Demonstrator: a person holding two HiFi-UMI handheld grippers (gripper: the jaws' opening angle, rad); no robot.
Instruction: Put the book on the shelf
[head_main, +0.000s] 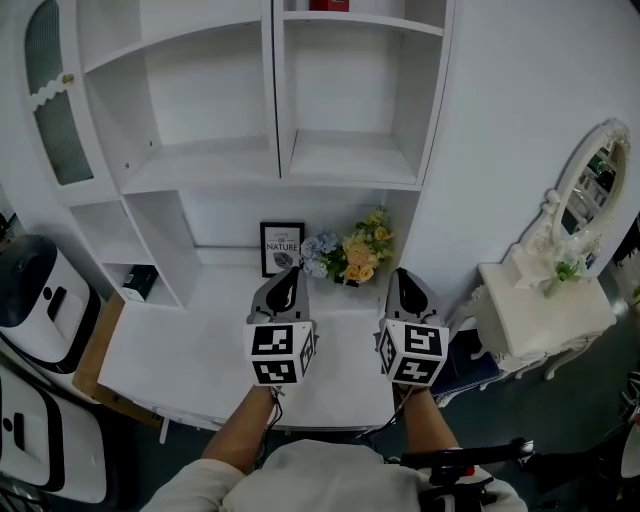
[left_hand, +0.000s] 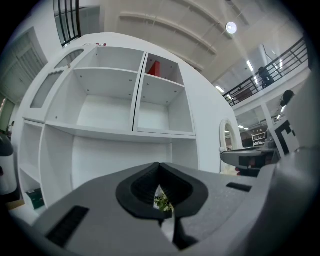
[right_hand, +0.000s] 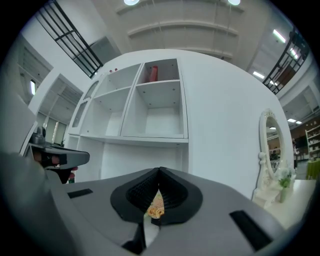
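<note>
I hold both grippers side by side over the white worktop (head_main: 200, 350), pointing at the shelf unit (head_main: 270, 150). The left gripper (head_main: 286, 275) has its jaws closed together with nothing in them. The right gripper (head_main: 406, 275) is the same, jaws together and empty. The book (head_main: 330, 4), a red one as far as I can tell, stands in the shelf unit's top right compartment. A framed print (head_main: 281, 248) and flowers (head_main: 352, 256) sit at the back of the worktop, just beyond the grippers.
</note>
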